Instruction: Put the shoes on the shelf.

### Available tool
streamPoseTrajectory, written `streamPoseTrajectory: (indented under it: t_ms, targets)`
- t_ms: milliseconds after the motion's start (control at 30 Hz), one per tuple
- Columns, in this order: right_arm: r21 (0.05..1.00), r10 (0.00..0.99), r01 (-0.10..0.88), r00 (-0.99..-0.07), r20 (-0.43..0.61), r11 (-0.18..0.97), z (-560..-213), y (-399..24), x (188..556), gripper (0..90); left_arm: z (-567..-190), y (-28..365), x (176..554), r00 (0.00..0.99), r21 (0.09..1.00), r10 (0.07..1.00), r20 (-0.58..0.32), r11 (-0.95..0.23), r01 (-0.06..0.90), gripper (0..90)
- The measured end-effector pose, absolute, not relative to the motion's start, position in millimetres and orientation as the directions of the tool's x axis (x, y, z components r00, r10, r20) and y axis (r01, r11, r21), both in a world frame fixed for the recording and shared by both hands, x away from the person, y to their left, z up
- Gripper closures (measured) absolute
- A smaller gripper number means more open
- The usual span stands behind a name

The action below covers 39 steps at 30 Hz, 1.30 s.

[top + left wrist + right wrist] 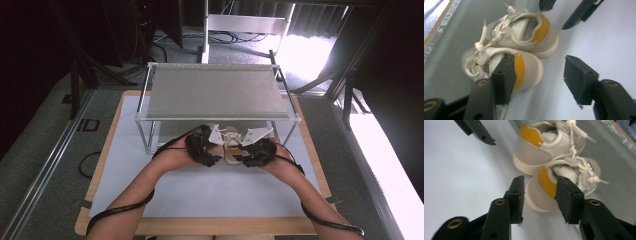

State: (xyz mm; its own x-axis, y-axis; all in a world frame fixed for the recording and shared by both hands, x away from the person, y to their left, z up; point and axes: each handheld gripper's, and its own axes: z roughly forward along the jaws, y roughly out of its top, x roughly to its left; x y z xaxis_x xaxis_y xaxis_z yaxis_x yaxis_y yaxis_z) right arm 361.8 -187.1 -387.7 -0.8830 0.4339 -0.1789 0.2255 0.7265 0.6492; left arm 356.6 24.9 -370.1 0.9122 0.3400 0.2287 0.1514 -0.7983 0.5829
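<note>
Right gripper (pixel 539 200) jaws straddle the heel of the near shoe (pixel 564 182), tilted at 12 o'clock; contact cannot be confirmed. Second shoe (pixel 544 147) lies beyond, touching it. Left gripper (pixel 477 131) at 11 o'clock.

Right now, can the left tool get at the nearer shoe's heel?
Probably yes. The left tool is open just behind the nearer shoe; one jaw already overlaps the heel, and nothing lies between them.
</note>
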Motion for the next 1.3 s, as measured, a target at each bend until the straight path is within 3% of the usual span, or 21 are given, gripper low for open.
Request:
streamPoseTrajectory:
  t_ms: [33,200,333,533,1300]
  targets:
    - [0.655,0.439,0.233,-0.883,-0.167,0.719,-388.8,-188.1,359.6,59.6,-371.2,24.0,354.5,0.91,0.583,0.342,0.234,-0.798,0.15,44.1]
    - [0.675,0.474,0.236,-0.86,-0.191,0.699,-399.5,-194.3,350.3,83.1,-382.3,23.8,350.6,0.886,0.601,0.401,0.231,-0.775,0.194,67.2]
    - [0.675,0.519,0.276,-0.835,-0.185,0.685,-410.3,-196.8,350.5,89.5,-396.6,19.7,351.4,0.881,0.572,0.414,0.229,-0.79,0.223,78.4]
    - [0.674,0.558,0.316,-0.811,-0.174,0.668,-420.8,-192.4,356.3,89.4,-407.1,14.3,362.6,0.857,0.552,0.465,0.223,-0.785,0.282,79.4]
    - [0.728,0.666,0.373,-0.731,-0.151,0.575,-427.8,-187.1,385.5,89.8,-413.3,10.7,388.4,0.834,0.554,0.489,0.257,-0.782,0.288,82.4]
